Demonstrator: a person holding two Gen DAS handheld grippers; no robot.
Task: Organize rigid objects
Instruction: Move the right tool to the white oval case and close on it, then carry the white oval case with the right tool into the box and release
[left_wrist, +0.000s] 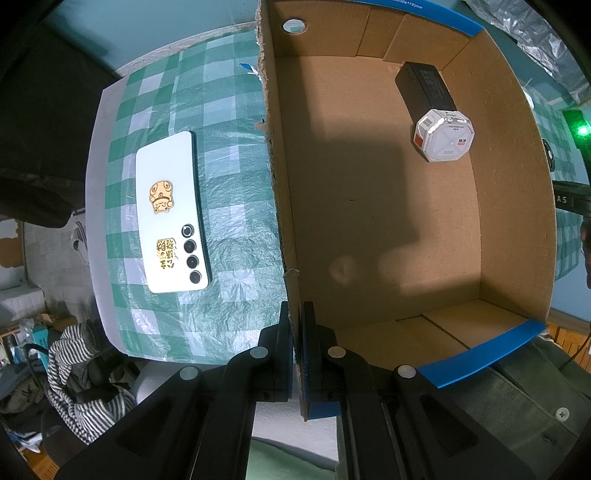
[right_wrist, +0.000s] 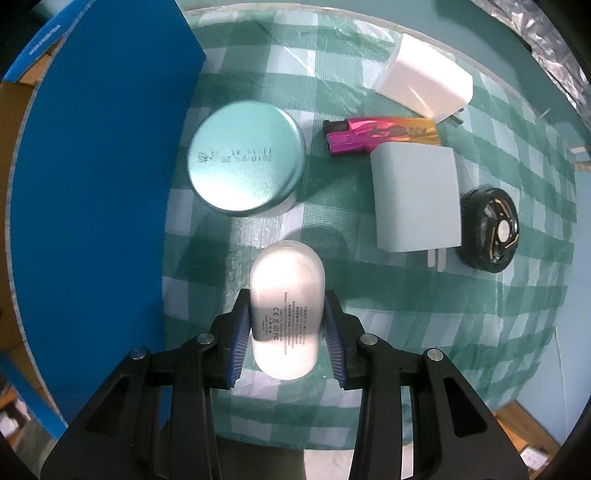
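cardboard box (left_wrist: 517, 206) wall pinched in left gripper (left_wrist: 297, 332); white oval case (right_wrist: 286, 314) snug between right gripper (right_wrist: 286, 328) pads

Green-checked tablecloth (left_wrist: 229, 155); striped garment (left_wrist: 83, 373) (crumpled) below table edge.

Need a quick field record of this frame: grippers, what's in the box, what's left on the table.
left gripper: shut on cardboard box wall
right gripper: shut on white oval case, pads on its sides
in box: black block, white octagonal pack
left of box: phone, back up
right of box: round tin, lighter, two white chargers, black disc
surface: checked cloth
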